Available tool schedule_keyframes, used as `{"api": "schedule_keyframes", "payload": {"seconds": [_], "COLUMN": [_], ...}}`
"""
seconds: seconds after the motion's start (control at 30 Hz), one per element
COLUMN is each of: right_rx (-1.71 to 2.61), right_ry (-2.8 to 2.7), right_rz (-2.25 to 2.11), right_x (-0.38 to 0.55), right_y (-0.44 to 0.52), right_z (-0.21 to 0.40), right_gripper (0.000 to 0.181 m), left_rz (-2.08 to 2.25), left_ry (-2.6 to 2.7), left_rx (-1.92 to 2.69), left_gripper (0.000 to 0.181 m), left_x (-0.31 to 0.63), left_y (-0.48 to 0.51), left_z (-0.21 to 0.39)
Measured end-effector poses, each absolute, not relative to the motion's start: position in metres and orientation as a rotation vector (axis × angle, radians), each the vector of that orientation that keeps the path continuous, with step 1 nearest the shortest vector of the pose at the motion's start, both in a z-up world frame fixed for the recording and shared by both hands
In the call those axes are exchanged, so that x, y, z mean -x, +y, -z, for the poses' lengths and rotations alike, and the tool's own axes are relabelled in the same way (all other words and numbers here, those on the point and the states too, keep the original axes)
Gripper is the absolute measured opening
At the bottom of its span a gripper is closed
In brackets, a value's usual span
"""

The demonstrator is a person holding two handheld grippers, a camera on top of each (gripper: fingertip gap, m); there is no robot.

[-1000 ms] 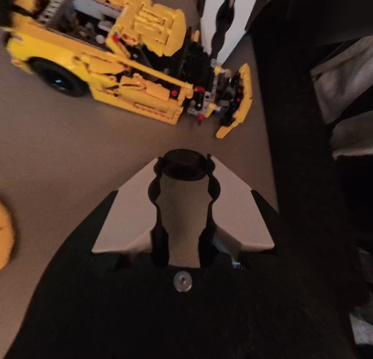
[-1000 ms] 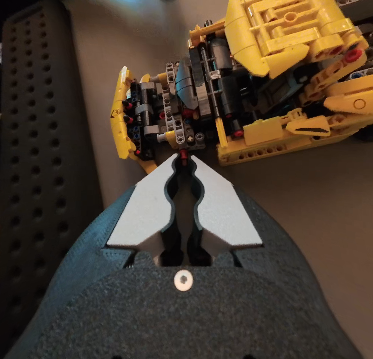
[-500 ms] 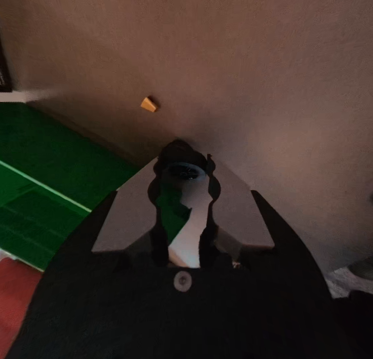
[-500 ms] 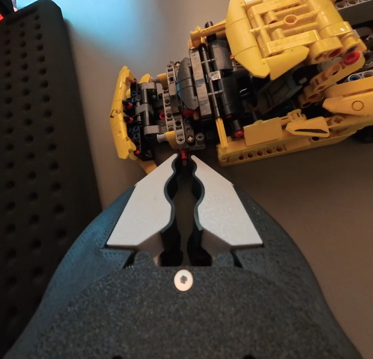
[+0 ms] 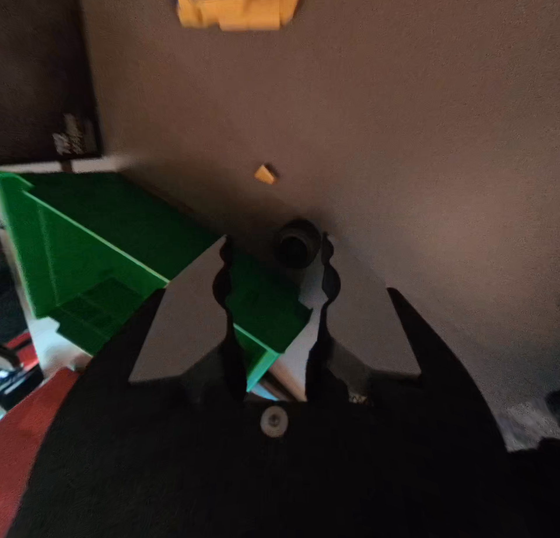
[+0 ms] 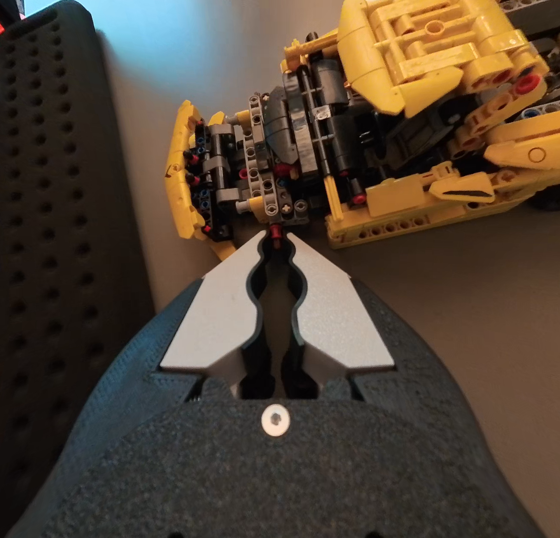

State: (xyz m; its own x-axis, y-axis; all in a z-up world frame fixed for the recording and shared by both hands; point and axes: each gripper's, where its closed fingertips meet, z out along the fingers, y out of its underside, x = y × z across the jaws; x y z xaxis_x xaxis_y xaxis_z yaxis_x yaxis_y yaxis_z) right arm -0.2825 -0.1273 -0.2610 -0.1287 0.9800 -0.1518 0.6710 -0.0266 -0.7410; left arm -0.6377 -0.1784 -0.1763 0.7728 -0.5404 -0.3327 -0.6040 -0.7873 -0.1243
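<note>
While left gripper (image 5: 275, 248) spread beside black wheel (image 5: 298, 243), right gripper (image 6: 276, 239) pinches red pin (image 6: 275, 232).

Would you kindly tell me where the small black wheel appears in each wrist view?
Left wrist view: the small black wheel sits centre, between the fingertips of the open left gripper, nearer the right one.
Right wrist view: not in it; the right gripper pinches a red pin.
Shared landmark: the brown tabletop.
</note>
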Motion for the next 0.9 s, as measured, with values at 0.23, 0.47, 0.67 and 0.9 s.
{"api": "schedule_keyframes", "payload": {"seconds": [0.23, 0.47, 0.67, 0.9], "right_rx": [1.756, 1.758, 1.707, 1.750], "right_ry": [-1.796, -1.774, -1.785, -1.752], "right_rz": [-1.048, -1.056, -1.001, -1.012], "right_x": [0.278, 0.274, 0.274, 0.275], "right_y": [-0.129, -0.127, -0.126, -0.120], "right_z": [0.257, 0.255, 0.254, 0.254], "right_gripper": [0.021, 0.018, 0.004, 0.004], "left_rz": [0.423, 0.802, 0.704, 0.604], "left_ry": [1.015, 1.025, 1.144, 1.203], "left_rx": [2.065, 2.044, 1.987, 2.029], "left_gripper": [0.049, 0.049, 0.020, 0.018], "left_x": [0.436, 0.385, 0.372, 0.366], "left_y": [-0.143, -0.156, -0.159, -0.158], "left_z": [0.177, 0.232, 0.245, 0.259]}}
